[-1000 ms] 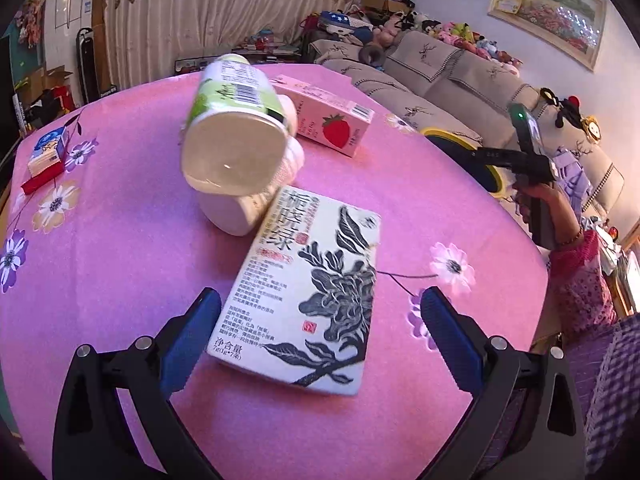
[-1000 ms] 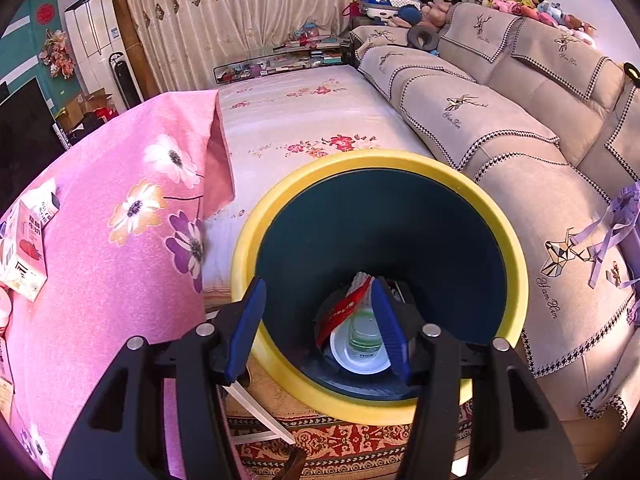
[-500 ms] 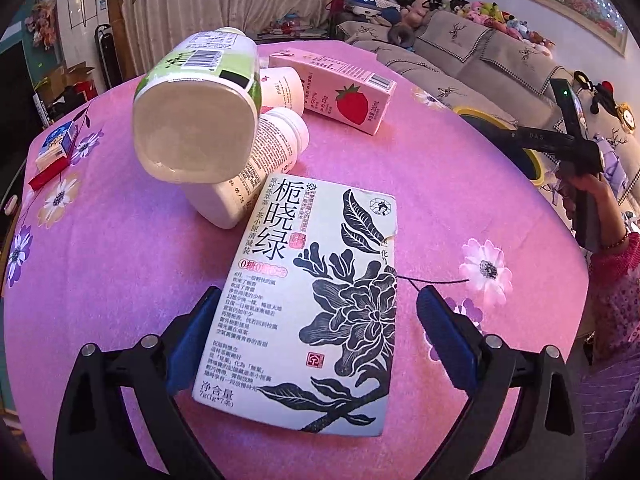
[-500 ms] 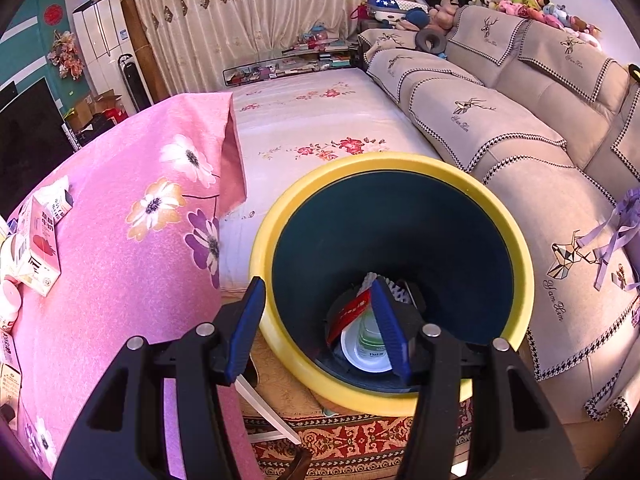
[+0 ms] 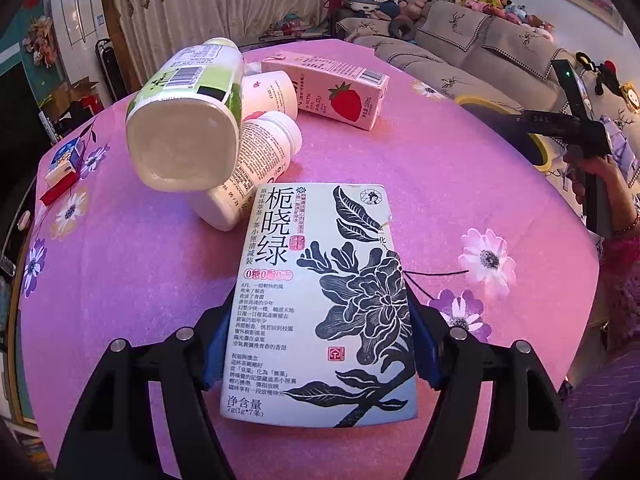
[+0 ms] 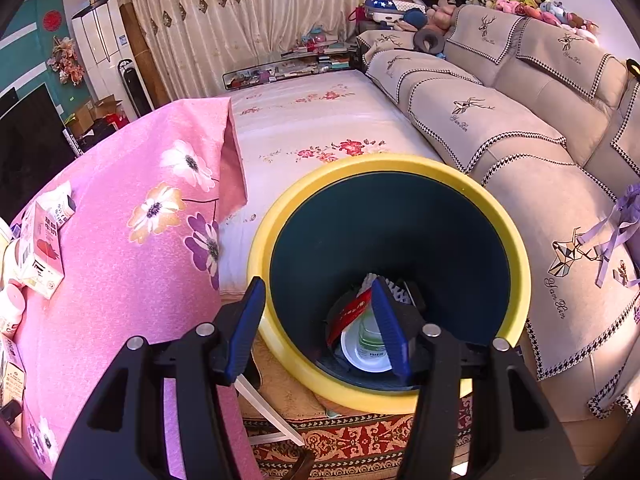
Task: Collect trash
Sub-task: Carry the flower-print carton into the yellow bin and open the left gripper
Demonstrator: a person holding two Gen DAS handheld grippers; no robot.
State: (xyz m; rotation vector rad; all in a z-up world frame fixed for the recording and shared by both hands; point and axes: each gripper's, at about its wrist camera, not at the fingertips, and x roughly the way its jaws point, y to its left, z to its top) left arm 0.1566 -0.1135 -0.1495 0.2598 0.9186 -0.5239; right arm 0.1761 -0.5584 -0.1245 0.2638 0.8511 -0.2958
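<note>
A flat white tea box (image 5: 320, 300) with a black flower print lies on the pink tablecloth. My left gripper (image 5: 320, 344) is shut on its near end, one blue pad on each long side. Behind it lie a green-labelled white bottle (image 5: 188, 116), two small white bottles (image 5: 256, 168) and a pink strawberry milk carton (image 5: 328, 88). My right gripper (image 6: 320, 328) is open and empty above the yellow-rimmed dark bin (image 6: 516, 256), which holds a white lid, a bottle and a red wrapper (image 6: 348, 312).
The bin stands on a patterned rug between the table's edge (image 6: 224, 240) and a beige sofa (image 6: 520, 120). The strawberry carton (image 6: 40, 248) shows at the left of the right wrist view. A small blue and red box (image 5: 62, 160) lies at the table's far left.
My left gripper has moved forward over the tea box and closed from wide open onto its sides. My right gripper has drifted slightly left of the bin and stays open.
</note>
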